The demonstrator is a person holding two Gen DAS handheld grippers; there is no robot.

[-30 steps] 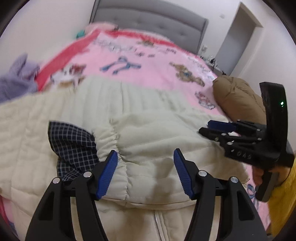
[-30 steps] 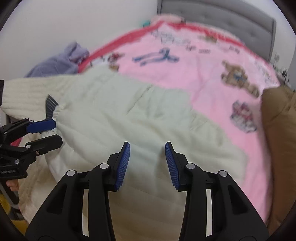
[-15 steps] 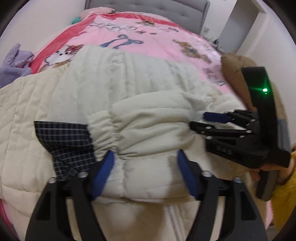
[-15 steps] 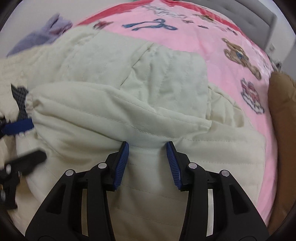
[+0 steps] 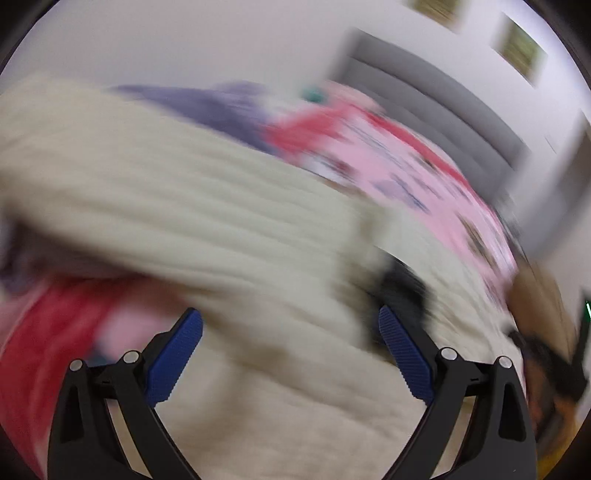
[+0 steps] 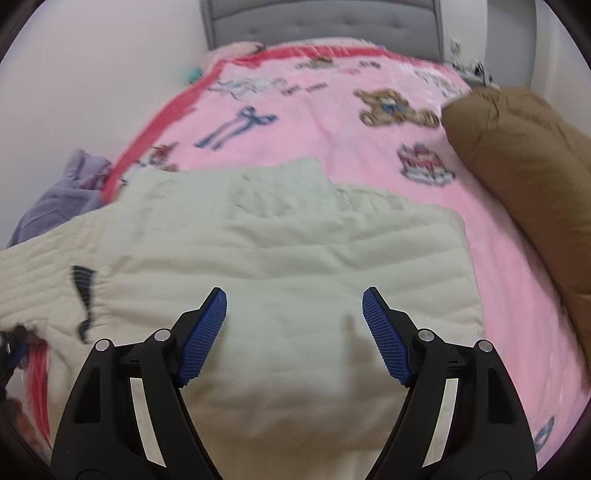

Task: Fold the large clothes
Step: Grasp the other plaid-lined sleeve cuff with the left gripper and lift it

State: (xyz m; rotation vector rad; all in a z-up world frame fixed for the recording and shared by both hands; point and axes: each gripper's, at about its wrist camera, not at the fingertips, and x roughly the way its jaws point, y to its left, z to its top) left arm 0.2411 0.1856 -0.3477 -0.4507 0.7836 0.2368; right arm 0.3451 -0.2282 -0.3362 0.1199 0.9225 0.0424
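On top of the bed (image 6: 491, 280), w/ its pink blanket (image 6: 332, 125) full of bears and bows, lies the big cream puffy jacket (image 6: 280, 258). It is spread flat over the near part of the blanket and fills most of the bottom of both views. One part of it is folded over on top of the rest. A bit of dark checked lining (image 6: 83, 291) peeks out at its left side.

Behind the blanket stands a grey headboard (image 6: 321, 22). A brown puffy thing (image 6: 528, 177) sits at the right side of the bed, near the jacket but not touching it. A purple cloth (image 6: 62, 192) is bunched up at the left edge, by the wall.

The right hand-held gripper (image 6: 294, 295) hangs over the jacket. Its blue pads are far apart & opening, nothing pinched between them.

The left hand-held gripper (image 5: 290, 314) is over the jacket's left part. That view is very blurry. Its jaws are wide & opening too, w/ only jacket cloth below, not grabbed.
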